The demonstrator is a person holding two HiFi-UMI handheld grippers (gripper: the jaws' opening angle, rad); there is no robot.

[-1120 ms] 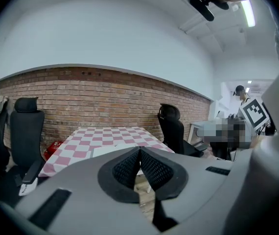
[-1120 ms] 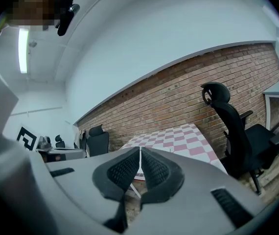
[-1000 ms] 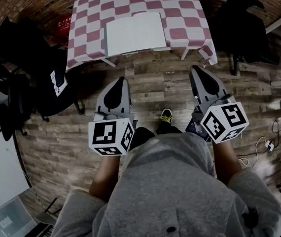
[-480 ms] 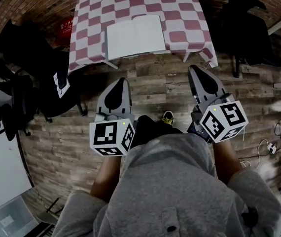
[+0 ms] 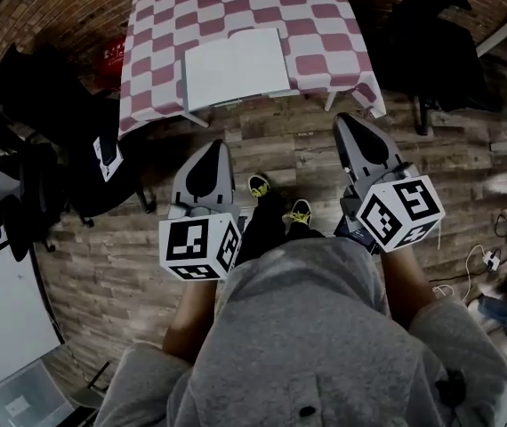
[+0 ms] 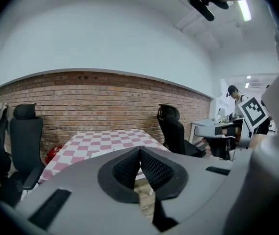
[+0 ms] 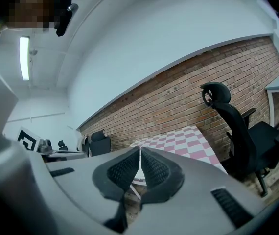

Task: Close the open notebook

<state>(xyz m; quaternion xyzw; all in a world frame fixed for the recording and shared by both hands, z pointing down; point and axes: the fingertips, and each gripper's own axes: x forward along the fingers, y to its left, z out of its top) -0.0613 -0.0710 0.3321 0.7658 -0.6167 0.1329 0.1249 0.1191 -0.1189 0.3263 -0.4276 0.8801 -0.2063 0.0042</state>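
Head view: open notebook (image 5: pixel 234 68) on table (image 5: pixel 325 20).

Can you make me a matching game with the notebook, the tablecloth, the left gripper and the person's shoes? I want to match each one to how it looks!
Things:
1. notebook
2. tablecloth
3. left gripper
4. shoes

How they look:
A. yellow-green
B. shut, with nothing in it
C. lying open, white pages up
D. pink and white checks

Right pairs: 1-C, 2-D, 3-B, 4-A.
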